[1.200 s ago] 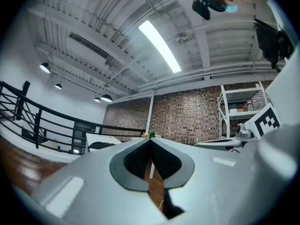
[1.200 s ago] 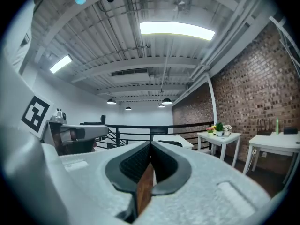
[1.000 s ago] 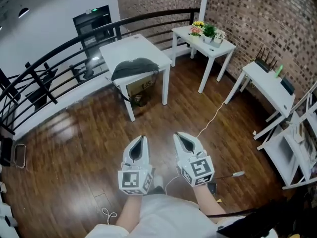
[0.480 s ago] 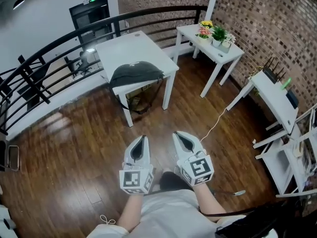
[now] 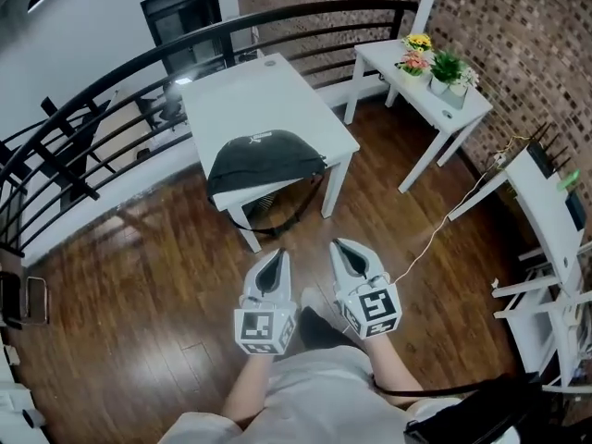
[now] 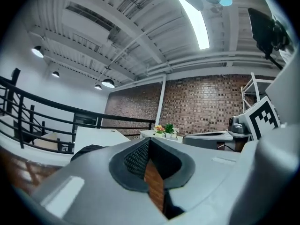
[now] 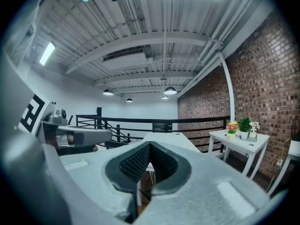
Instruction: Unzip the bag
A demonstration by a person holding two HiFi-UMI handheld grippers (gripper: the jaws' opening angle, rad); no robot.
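- Nearest you, your left gripper point(image 5: 279, 255) is held low over the wooden floor point(image 5: 139, 303). Its fingers point(image 6: 135, 157) are pressed together with nothing between them.
- Just beside it, your right gripper point(image 5: 341, 246) points the same way. Its fingers point(image 7: 135, 164) are likewise closed and empty.
- A white cable point(image 5: 435, 234) runs across the floor to the right of your grippers.
- Ahead of both grippers and well apart from them, the dark bag point(image 5: 264, 158) lies at the near edge of the white bench point(image 5: 250, 91), domed side up. Neither gripper touches it, and its zip is too small to make out.
- A black strap point(image 5: 298, 218) hangs from the bag below the bench edge, toward the floor.
- Farther right, a smaller white bench point(image 5: 398, 58) carries potted flowers point(image 5: 435, 63).
- Behind both benches a black railing point(image 5: 102, 77) curves round, and a brick wall point(image 5: 527, 26) closes the right side.
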